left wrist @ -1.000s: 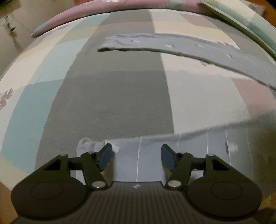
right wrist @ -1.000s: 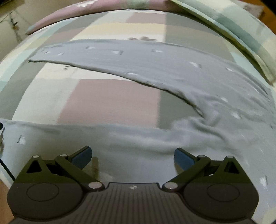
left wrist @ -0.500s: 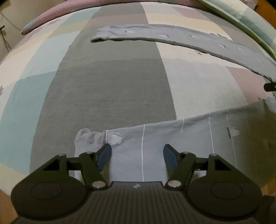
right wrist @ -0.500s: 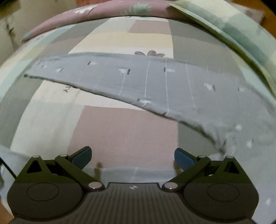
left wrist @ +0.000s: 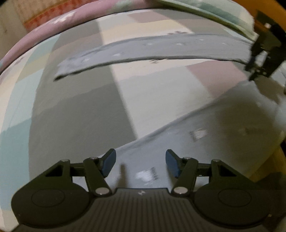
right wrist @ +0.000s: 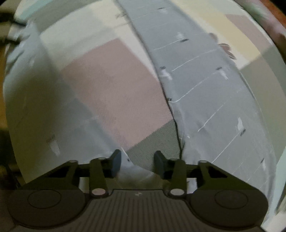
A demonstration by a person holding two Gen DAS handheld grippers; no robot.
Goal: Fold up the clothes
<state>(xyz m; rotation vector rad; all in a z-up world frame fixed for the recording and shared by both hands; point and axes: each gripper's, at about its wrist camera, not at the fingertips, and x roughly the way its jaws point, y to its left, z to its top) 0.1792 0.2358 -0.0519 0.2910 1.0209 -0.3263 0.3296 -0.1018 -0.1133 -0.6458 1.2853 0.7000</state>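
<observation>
Grey patterned trousers lie spread on the bed, legs apart. In the left wrist view the far leg (left wrist: 160,48) runs across the top and the near leg (left wrist: 205,132) passes under my left gripper (left wrist: 140,165), which is open and empty just above the cloth. My right gripper (left wrist: 262,58) shows at that view's right edge, by the crotch. In the right wrist view my right gripper (right wrist: 137,164) is open, narrower than before, over the crotch where the near leg (right wrist: 35,107) and the far leg (right wrist: 205,92) meet. No cloth is pinched.
The bedsheet (left wrist: 75,110) is a patchwork of grey, pink, cream and teal squares. A pink pillow edge (left wrist: 44,30) lies at the back left and a striped quilt (left wrist: 214,12) at the back right. The bed's wooden edge (left wrist: 264,171) shows at the right.
My left gripper has moved right along the near leg, past its cuff. My right gripper has swung round to the crotch and its jaws have narrowed.
</observation>
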